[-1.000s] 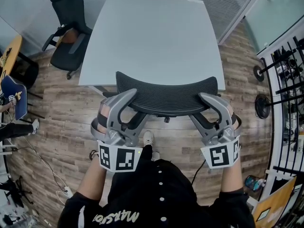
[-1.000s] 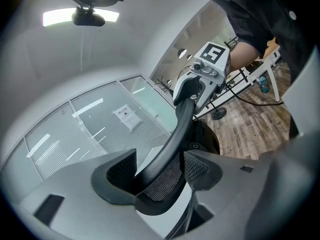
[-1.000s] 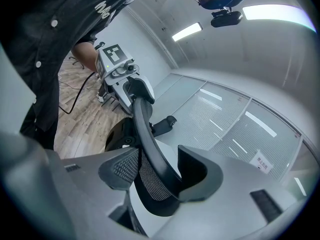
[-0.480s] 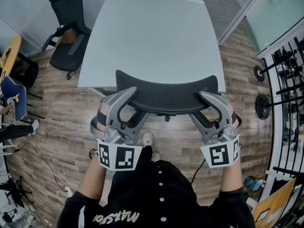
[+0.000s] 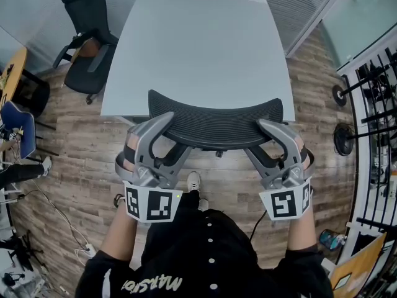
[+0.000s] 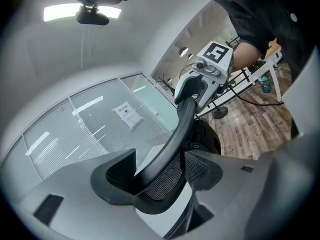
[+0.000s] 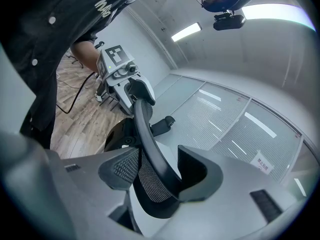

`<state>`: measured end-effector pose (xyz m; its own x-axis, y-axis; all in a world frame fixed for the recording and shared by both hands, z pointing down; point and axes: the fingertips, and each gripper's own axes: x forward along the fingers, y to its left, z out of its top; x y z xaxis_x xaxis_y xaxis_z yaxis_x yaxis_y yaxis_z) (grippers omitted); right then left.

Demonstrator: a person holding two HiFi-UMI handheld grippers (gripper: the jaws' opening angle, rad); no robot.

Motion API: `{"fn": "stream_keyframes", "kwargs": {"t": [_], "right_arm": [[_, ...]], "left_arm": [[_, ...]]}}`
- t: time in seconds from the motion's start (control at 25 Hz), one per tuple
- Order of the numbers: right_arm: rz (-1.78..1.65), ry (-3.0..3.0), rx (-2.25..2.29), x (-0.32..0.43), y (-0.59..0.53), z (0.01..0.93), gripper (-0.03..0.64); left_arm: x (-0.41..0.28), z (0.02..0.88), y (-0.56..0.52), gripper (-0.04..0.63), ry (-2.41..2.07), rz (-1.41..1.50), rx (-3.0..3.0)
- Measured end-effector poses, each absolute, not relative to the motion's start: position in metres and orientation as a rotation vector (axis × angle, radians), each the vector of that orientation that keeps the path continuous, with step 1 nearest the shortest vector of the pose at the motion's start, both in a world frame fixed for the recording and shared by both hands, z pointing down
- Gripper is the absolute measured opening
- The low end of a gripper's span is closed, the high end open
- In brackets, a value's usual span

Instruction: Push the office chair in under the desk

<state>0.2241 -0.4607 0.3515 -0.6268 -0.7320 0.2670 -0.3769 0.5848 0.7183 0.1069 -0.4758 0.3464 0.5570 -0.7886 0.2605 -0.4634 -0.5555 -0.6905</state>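
Note:
The black mesh back of the office chair [image 5: 217,120] stands at the near edge of the white desk [image 5: 198,48], with its seat hidden beneath the desk top. My left gripper [image 5: 166,129] is shut on the left end of the back's top rim. My right gripper [image 5: 265,135] is shut on the right end. In the left gripper view the curved rim of the chair back [image 6: 172,149] runs between the jaws of my left gripper [image 6: 160,176]. In the right gripper view the chair back [image 7: 150,149] is clamped the same way by my right gripper [image 7: 157,176].
A second black office chair [image 5: 87,42] stands off the desk's far left corner. Glass partitions close off the far side. A black metal rack [image 5: 372,104] lines the right edge. The person's shoe [image 5: 193,180] rests on the wood floor behind the chair, and a cable lies at the lower left.
The chair back has shifted a little toward the desk and slightly left, and both grippers have gone with it, still clamped on the rim.

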Motion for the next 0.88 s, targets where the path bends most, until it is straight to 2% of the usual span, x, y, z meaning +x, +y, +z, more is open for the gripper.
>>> {"fn": "stream_keyframes", "kwargs": {"t": [0.88], "right_arm": [[-0.824,-2.249,0.888,0.2217,-0.4557,0.3554,0.244]], "left_arm": [[0.1047,0.3493,-0.4695,0.29,0.954,-0.74,-2.258]]}}
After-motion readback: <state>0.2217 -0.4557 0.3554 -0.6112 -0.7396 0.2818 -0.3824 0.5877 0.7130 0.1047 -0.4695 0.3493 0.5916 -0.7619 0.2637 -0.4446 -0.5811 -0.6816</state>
